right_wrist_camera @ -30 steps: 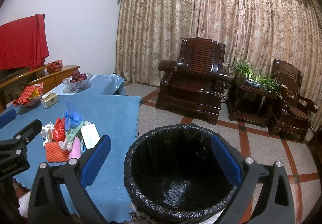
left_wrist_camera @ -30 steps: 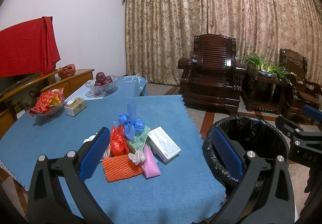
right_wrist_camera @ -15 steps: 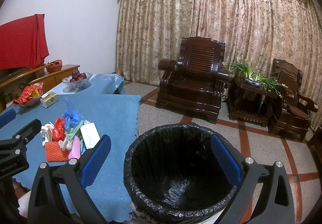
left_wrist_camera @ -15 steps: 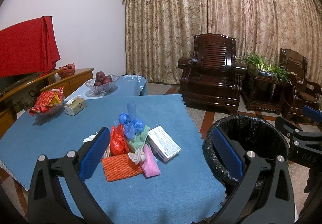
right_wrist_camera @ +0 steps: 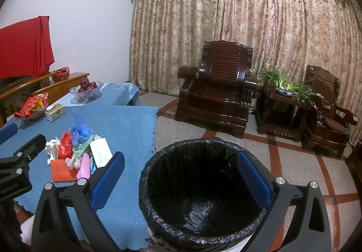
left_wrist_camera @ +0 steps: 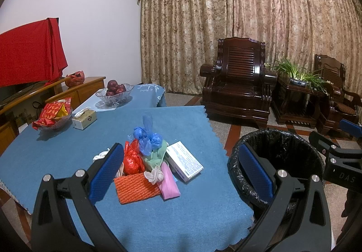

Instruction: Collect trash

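Both hand-held grippers gape; trash pile (left_wrist_camera: 149, 166) apparently untouched.

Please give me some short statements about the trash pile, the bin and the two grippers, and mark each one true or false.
1. The left hand-held gripper is open and holds nothing. True.
2. The white box lies inside the trash bin. False: it lies on the blue tablecloth beside the pile.
3. The trash bin has a black liner. True.
4. The orange foam net is in the grip of the right hand-held gripper. False: it lies on the tablecloth, and that gripper is open and empty above the bin.
5. The glass bowl of red fruit stands on the floor. False: it stands on the farther table.
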The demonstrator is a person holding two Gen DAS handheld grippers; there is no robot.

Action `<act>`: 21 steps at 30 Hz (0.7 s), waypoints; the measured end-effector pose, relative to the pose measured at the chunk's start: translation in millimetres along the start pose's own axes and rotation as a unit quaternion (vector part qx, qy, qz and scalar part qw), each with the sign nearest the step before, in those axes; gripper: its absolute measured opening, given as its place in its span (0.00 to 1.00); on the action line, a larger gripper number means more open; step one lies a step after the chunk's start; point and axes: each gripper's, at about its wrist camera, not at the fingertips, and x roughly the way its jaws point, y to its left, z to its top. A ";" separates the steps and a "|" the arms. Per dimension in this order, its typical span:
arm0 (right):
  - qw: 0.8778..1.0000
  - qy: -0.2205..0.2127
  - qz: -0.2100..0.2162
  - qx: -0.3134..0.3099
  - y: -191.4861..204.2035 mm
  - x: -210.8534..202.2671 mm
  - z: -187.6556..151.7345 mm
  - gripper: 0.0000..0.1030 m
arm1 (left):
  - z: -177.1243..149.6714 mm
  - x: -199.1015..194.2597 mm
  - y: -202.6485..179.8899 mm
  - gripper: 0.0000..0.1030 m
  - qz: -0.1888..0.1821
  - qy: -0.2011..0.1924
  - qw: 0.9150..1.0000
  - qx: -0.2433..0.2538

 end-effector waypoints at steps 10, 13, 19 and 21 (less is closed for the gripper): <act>1.000 0.000 0.000 -0.002 2.2 0.2 -3.8 0.94 | 0.0 0.1 0.0 0.95 0.000 0.000 1.000 0.000; 1.000 0.000 0.001 -0.002 2.9 1.5 -3.4 0.94 | 0.0 0.1 0.0 0.95 0.000 0.000 1.000 0.000; 1.000 0.000 0.001 -0.002 3.4 1.0 -3.0 0.94 | 0.0 0.1 0.0 0.95 0.000 0.001 1.000 0.000; 1.000 0.000 0.002 -0.003 7.5 3.5 -3.3 0.94 | 0.0 0.1 0.0 0.95 0.000 0.001 1.000 0.000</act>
